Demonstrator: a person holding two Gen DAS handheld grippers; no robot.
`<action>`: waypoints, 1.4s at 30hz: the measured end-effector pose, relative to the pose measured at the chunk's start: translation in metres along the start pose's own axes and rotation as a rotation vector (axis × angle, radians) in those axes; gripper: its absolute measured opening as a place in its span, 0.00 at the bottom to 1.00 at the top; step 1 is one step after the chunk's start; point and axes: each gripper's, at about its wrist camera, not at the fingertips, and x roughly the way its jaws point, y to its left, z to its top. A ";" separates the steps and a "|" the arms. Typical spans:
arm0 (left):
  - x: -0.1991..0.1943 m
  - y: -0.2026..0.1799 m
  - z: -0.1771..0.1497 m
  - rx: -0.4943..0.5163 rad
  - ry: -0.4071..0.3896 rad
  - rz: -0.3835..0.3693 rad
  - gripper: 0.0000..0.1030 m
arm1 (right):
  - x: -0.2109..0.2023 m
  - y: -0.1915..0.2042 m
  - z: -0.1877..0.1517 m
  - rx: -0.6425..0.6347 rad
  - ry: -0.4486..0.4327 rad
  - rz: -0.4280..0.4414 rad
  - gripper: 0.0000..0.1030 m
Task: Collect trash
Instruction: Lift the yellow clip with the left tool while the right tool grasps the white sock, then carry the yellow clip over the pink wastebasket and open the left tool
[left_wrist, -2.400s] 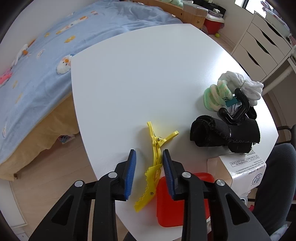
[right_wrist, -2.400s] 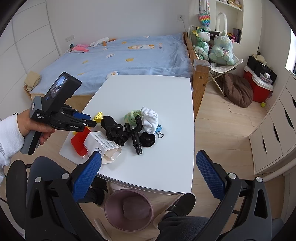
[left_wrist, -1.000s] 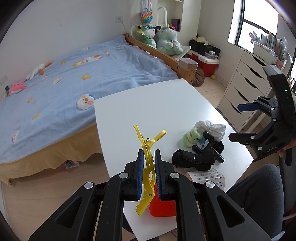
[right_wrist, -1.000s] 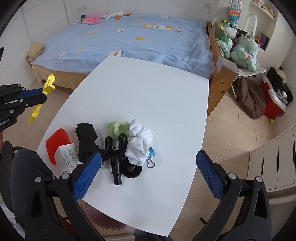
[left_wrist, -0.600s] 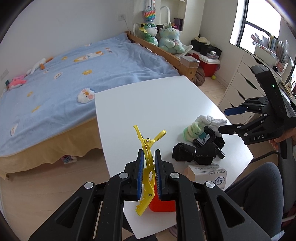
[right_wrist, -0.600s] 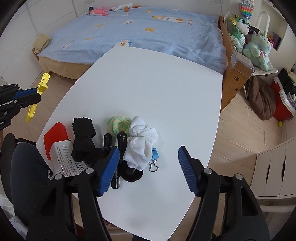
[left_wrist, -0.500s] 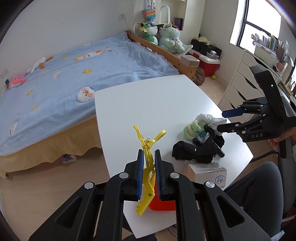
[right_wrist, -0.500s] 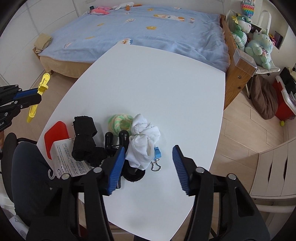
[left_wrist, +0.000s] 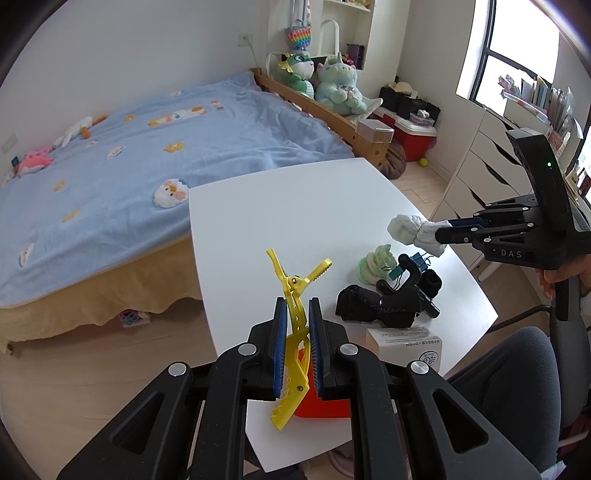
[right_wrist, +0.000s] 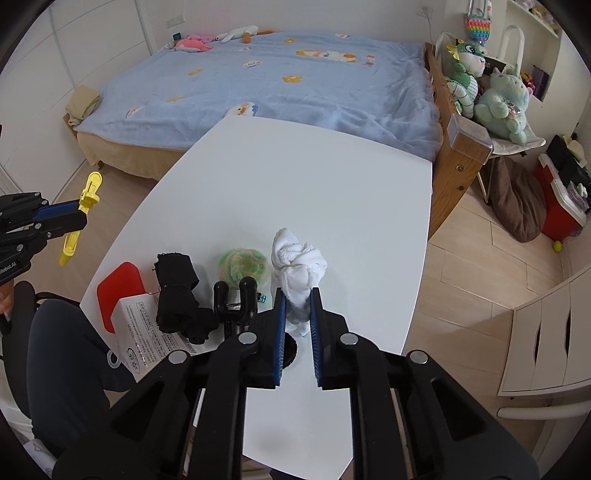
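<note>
The right gripper (right_wrist: 297, 306) is closing on the white cloth wad (right_wrist: 297, 267); its blue fingers (right_wrist: 279, 332) are narrowing onto the wad's lower tail, which is sitting between them at lower centre of the right wrist frame. The wad's long axis is running up the frame, straight out past the fingertips, so its bulk is hanging ahead of the grip, not inside it. In the left wrist frame the same wad (left_wrist: 413, 230) is showing at right of centre, sticking out leftward from the right gripper (left_wrist: 448, 226) and looking lifted clear of the white counter (left_wrist: 295, 206).

The left gripper (left_wrist: 295, 328) is holding the yellow clip (left_wrist: 293, 325) pinched between narrow fingers, the clip's length lying along them with its forked end pointing up the frame.

The remaining clutter is lying below the wad on the near part of the counter: the green scrunchie (right_wrist: 242, 266), the black cloth roll (right_wrist: 175, 291) and the black forked piece (right_wrist: 234, 299). A bin is not visible, so which way either hand must carry its load cannot be told.
</note>
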 end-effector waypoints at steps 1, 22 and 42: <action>-0.003 -0.001 0.000 0.002 -0.005 -0.001 0.11 | -0.005 0.001 0.000 0.005 -0.011 -0.001 0.12; -0.072 -0.059 -0.031 0.086 -0.099 -0.060 0.11 | -0.113 0.061 -0.071 -0.002 -0.181 0.028 0.12; -0.086 -0.089 -0.097 0.065 -0.074 -0.131 0.11 | -0.096 0.119 -0.168 -0.035 -0.069 0.097 0.12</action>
